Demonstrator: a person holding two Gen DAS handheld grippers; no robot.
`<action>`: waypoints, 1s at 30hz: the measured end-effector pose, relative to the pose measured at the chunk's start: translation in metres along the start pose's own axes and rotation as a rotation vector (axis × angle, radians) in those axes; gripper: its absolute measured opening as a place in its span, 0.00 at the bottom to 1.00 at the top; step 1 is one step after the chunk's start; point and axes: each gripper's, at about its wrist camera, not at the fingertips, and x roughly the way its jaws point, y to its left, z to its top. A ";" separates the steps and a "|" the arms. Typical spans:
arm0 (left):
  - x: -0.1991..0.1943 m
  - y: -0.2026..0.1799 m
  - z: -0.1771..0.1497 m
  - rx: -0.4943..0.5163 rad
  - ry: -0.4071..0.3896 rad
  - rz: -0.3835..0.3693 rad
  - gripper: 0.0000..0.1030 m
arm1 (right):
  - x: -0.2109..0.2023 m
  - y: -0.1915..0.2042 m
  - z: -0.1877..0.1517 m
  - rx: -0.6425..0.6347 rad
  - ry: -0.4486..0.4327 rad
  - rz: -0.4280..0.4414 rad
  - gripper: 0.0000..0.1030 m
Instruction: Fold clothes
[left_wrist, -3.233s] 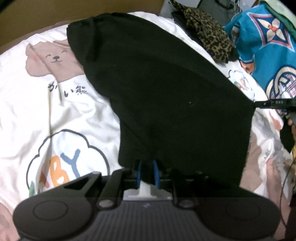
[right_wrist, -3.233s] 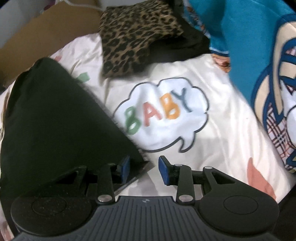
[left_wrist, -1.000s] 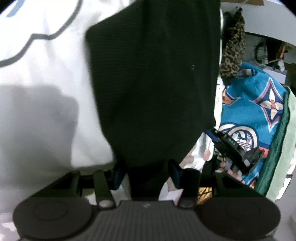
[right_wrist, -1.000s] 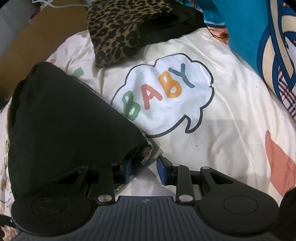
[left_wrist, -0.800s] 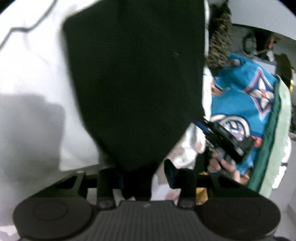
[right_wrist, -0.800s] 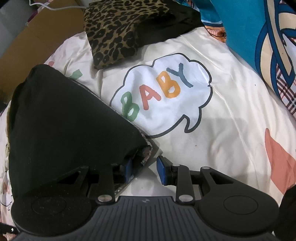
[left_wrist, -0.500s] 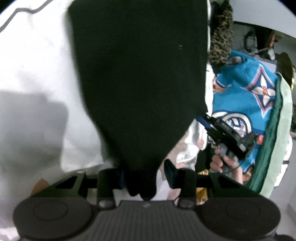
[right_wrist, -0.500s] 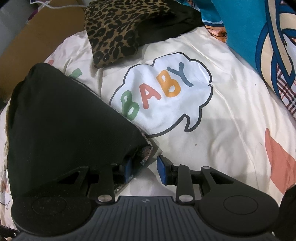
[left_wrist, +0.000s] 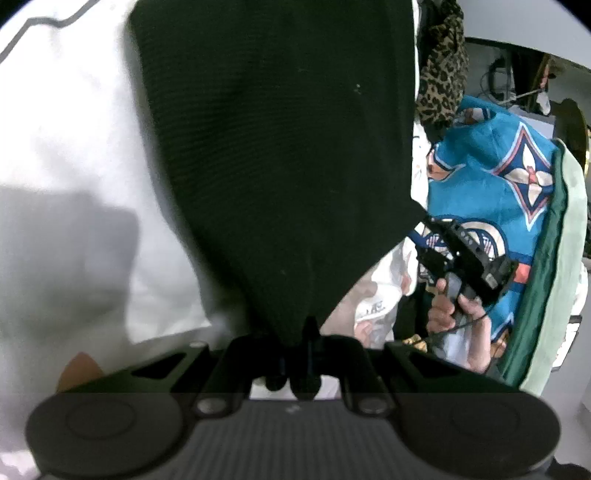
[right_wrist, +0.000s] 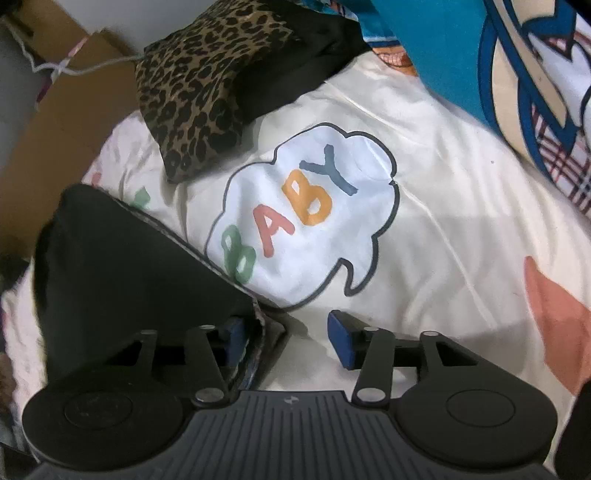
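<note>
Left gripper (left_wrist: 295, 363) jaws pinch the garment's (left_wrist: 280, 155) corner; right gripper (right_wrist: 284, 334) jaws gape at its edge; bare sheet (right_wrist: 443, 229) rightward.

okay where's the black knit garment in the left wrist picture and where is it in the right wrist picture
Left wrist view: the black knit garment fills the centre from the top edge, narrowing to a point pinched in the left gripper.
Right wrist view: the garment lies at lower left, its corner beside the open right gripper.
Shared landmark: the leopard-print cloth, upper right in the left view, upper left in the right.
</note>
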 end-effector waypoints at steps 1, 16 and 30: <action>-0.001 0.000 0.000 0.001 0.000 0.001 0.10 | 0.001 -0.005 0.002 0.044 0.010 0.037 0.58; 0.008 -0.002 0.004 -0.004 0.003 0.026 0.10 | -0.016 -0.041 0.005 0.221 0.014 0.257 0.58; 0.009 -0.004 0.004 0.001 0.006 0.043 0.10 | -0.022 -0.040 0.014 0.071 0.022 0.179 0.58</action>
